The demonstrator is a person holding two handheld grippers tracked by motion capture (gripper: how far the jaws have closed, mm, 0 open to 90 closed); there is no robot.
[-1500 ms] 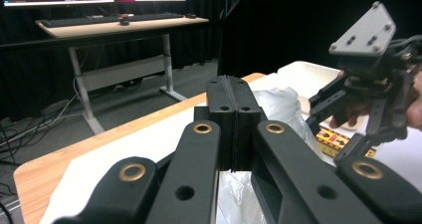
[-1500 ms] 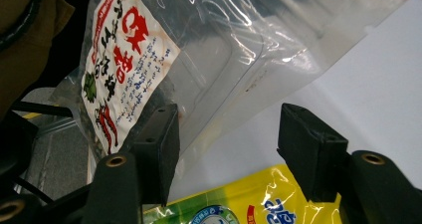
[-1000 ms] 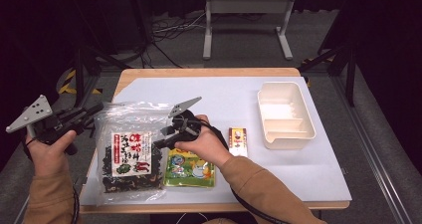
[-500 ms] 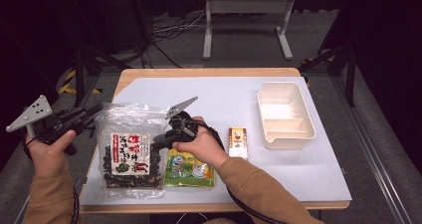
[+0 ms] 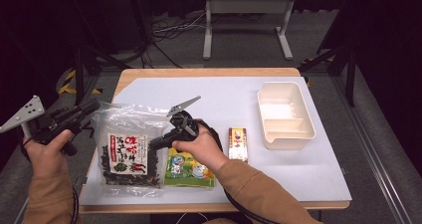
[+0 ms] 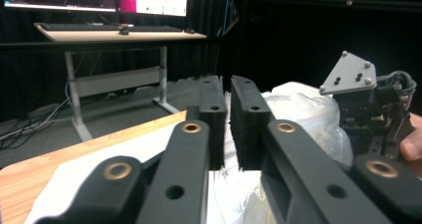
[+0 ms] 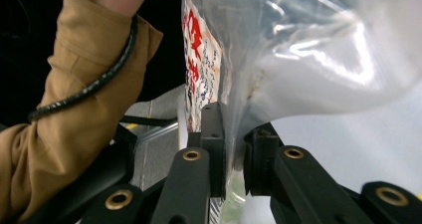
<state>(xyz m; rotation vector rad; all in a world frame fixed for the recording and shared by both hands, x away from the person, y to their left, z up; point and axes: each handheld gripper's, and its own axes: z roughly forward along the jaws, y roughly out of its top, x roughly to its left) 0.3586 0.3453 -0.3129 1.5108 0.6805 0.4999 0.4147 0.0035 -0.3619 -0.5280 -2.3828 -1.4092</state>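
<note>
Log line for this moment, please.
right gripper: jaws just closing on seaweed bag edge | bag lying on table

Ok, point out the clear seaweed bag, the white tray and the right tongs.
clear seaweed bag [image 5: 130, 154], high view, on its printed label.
white tray [image 5: 285, 95], high view, on the bare floor of its large compartment.
right tongs [image 7: 234, 149], right gripper view, between the two tips, which have just been closing on the bag's edge.

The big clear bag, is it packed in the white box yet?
Not yet. The right gripper has just been closing and now pinches the clear bag at its edge. The left gripper is shut on nothing, beside the bag. The white box, the green packet and the small box wait untouched.
</note>
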